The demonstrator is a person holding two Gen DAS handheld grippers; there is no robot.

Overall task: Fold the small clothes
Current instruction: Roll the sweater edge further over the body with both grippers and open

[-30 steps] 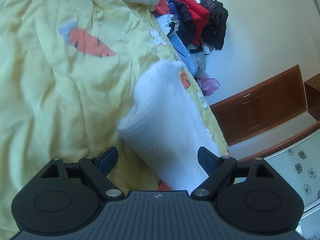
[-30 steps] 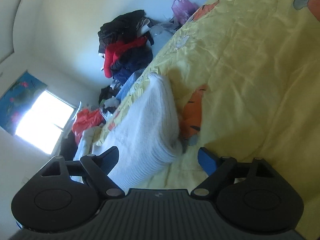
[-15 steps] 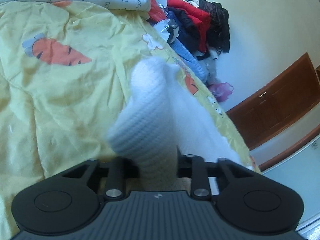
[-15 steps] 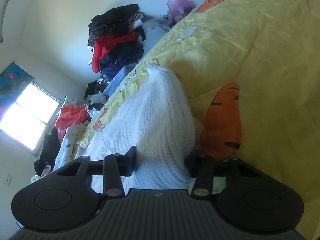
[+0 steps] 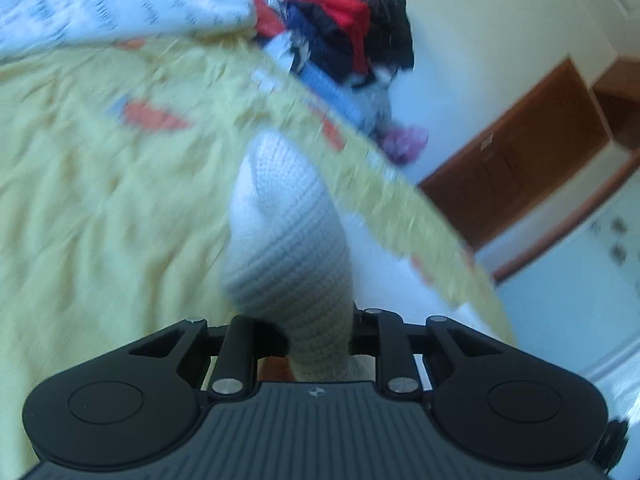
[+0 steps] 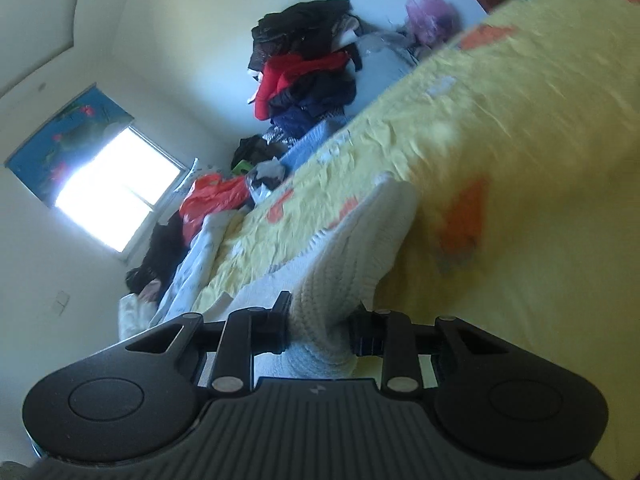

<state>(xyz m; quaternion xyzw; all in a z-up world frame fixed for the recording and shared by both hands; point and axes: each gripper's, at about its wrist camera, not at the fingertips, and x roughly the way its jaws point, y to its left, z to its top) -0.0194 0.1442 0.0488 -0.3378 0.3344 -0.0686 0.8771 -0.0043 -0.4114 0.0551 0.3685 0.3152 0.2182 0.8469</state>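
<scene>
A white knitted garment rises off the yellow carrot-print bedspread. My left gripper has its jaws closing, with one bunched end of the knit pinched between them and lifted. In the right wrist view my right gripper also has its jaws closing, pressed on the other end of the white garment. The cloth stretches from there toward the bedspread. Both views are motion-blurred.
A heap of red, black and blue clothes is stacked at the bed's far edge by the wall. A white printed quilt lies at the back left. A wooden cabinet stands beyond the bed, and a bright window is on the left.
Both grippers went from wide open around the garment's ends to clamped on them. Both have since lifted, raising the white knit off the bedspread.
</scene>
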